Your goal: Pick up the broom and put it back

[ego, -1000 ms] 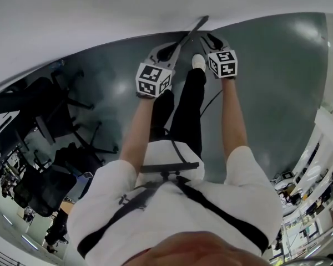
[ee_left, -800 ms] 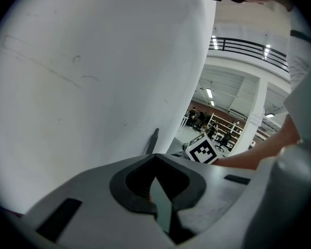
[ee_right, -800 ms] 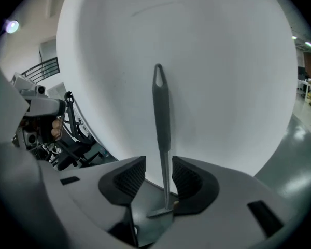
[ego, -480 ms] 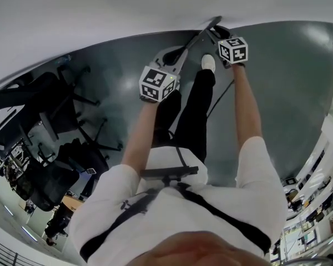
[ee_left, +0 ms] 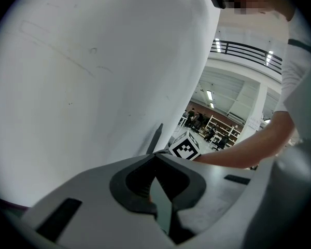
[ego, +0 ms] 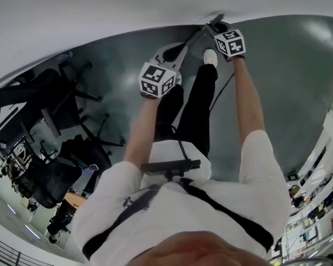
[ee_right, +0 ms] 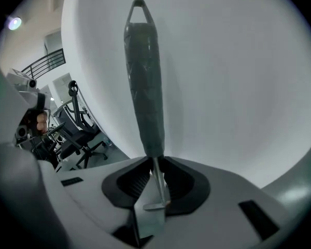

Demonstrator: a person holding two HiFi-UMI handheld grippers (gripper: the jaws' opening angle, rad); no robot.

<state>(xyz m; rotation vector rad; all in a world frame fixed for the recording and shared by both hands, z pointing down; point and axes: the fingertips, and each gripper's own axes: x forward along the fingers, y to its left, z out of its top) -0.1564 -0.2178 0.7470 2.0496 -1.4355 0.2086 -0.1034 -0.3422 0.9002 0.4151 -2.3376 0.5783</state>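
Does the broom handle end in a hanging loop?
Yes, a small loop tops the dark grip in the right gripper view.

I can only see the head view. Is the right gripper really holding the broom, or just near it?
Observer: It is holding it. In the right gripper view, the right gripper has just been closing its jaws, and they pinch the broom by its thin metal shaft, right under the grey grip.
Operator: What's at the very top of the stick?
Observer: A little hanging loop, with the white wall behind it.
Operator: And the left one?
Observer: In the left gripper view, the left gripper has its jaws together, seemingly on the shaft. The handle's tip pokes out past them, beside the right gripper.
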